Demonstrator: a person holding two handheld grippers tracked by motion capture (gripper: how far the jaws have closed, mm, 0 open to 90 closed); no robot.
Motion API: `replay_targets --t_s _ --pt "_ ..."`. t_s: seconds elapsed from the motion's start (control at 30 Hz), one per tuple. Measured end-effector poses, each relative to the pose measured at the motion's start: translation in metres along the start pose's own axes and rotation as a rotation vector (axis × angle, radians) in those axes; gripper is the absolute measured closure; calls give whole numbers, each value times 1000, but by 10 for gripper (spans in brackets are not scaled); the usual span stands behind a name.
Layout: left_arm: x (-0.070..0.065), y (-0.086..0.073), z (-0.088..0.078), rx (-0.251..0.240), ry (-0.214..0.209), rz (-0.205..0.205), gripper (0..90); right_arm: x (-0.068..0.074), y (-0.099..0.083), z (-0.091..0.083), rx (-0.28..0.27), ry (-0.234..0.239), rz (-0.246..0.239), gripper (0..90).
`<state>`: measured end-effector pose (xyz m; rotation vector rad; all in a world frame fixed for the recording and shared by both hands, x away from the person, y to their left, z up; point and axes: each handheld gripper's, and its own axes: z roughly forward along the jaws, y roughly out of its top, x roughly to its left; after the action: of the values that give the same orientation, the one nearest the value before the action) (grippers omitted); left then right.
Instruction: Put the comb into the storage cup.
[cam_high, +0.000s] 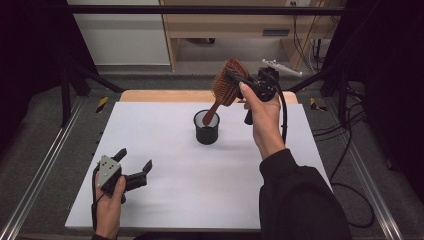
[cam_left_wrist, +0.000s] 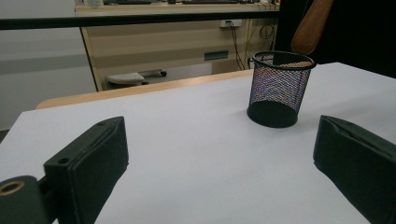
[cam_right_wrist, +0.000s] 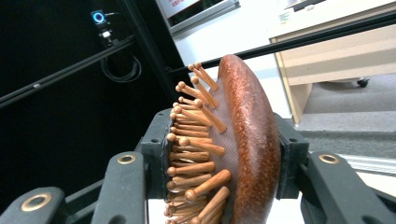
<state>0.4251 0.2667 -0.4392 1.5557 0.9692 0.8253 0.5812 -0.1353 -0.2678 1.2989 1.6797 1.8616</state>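
A wooden hairbrush (cam_high: 226, 85) with wooden bristles hangs tilted over a black mesh cup (cam_high: 206, 127), its handle tip (cam_high: 208, 118) at the cup's mouth. My right gripper (cam_high: 234, 79) is shut on the brush head; in the right gripper view the jaws press the bristles and the back of the hairbrush (cam_right_wrist: 243, 154). My left gripper (cam_high: 135, 164) rests on the white table (cam_high: 165, 200) at the near left, open and with nothing between its jaws. In the left gripper view the mesh cup (cam_left_wrist: 279, 88) stands ahead to the right, with the brush handle (cam_left_wrist: 310, 25) above it.
The white table top lies on a wooden desk whose edge (cam_high: 165, 95) shows at the back. A black frame bar (cam_high: 200, 10) crosses above the far side. Cables (cam_high: 345, 150) trail on the floor at the right.
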Motion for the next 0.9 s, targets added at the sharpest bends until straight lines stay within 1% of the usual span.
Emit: replay_targets --t_s 0.3,0.33,0.47,0.53,0.67,0.9 --pt "1 0 -1 -2 0 -5 36 -15 -6 18 16 -47 -8 508" --pt "1 0 -1 -3 -4 -13 36 -16 -7 19 15 -51 -8 508" --pt "0 -1 1 0 -18 -19 36 -18 -10 26 22 -54 0 508" --pt "-1 0 1 -1 -18 -11 36 -18 -12 29 24 -56 -1 508" --pt "-1 0 1 -1 -20 -7 35 -20 -15 31 34 -66 -10 508" --pt "0 0 1 -1 -19 -10 35 -24 -20 33 45 -74 -7 508"
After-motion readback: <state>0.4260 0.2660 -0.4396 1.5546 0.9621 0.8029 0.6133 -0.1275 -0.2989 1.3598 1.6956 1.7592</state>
